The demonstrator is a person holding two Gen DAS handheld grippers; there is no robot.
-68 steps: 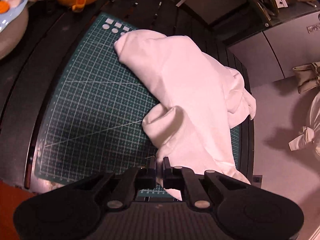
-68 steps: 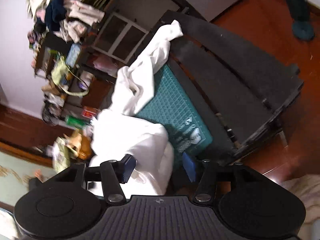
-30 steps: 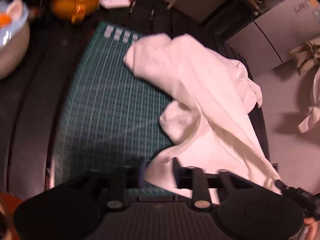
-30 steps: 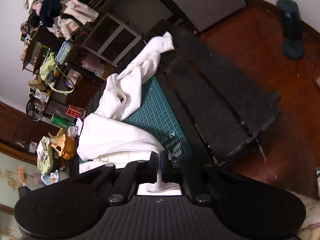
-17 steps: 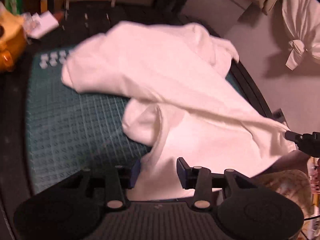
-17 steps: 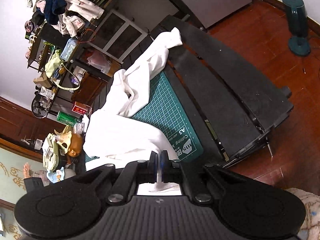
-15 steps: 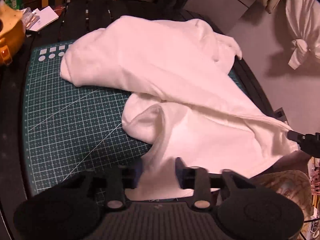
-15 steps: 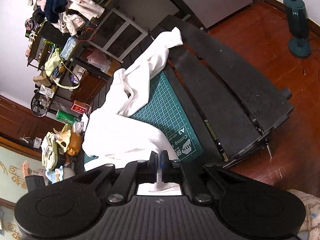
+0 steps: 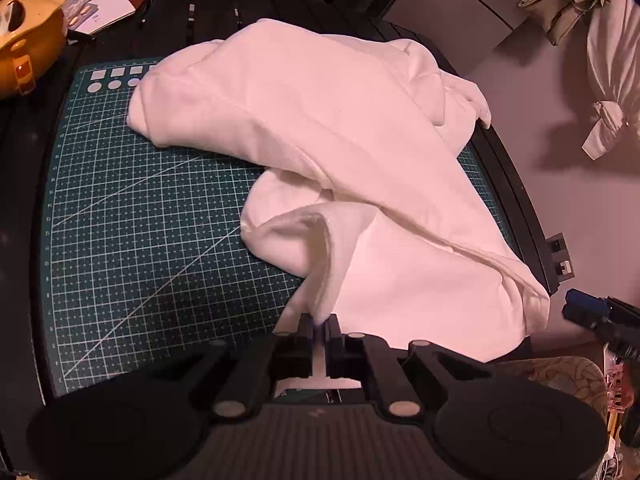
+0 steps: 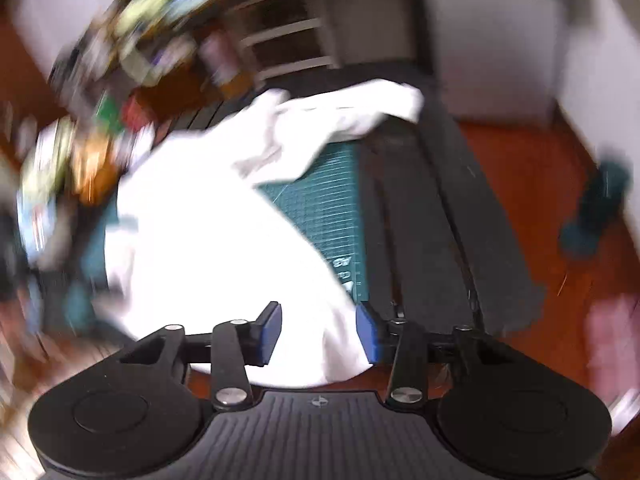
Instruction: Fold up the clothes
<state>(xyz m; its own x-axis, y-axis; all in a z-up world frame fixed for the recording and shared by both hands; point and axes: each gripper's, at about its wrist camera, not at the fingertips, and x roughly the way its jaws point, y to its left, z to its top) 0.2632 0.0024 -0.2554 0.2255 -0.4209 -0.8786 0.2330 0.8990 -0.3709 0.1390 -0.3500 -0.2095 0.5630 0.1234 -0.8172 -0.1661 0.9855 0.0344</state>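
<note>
Left wrist view, nearest first: the black two-finger left gripper sits at 6 o'clock, its fingers pressed together on a thin pinch of the white cotton garment. The pinched fold rises from the jaws toward 12 o'clock and joins a rounded roll of cloth near the middle of the view.

The garment lies crumpled in a loose heap over the dark green gridded cutting mat, covering the mat's right half and running from centre out to 4 o'clock, where a lobe hangs past the edge of the black slatted table. The mat's left half, 7 to 10 o'clock, is bare, white diagonal lines showing.

At 4 o'clock, just beyond the hanging lobe and apart from it, a blue-padded gripper tip pokes in; this is the right gripper.

Further off: an orange-yellow rounded bag at 10 o'clock, white papers at 11 o'clock, a knotted white cloth bundle against the wall at 2 o'clock.

Right wrist view is heavily motion-blurred. The right gripper's blue pads stand wide apart at 6 o'clock, with white cloth lying in the gap between them; whether either pad touches it cannot be told. Beyond, the garment stretches toward 12 o'clock across the mat, with red-brown floor at 3 o'clock.
</note>
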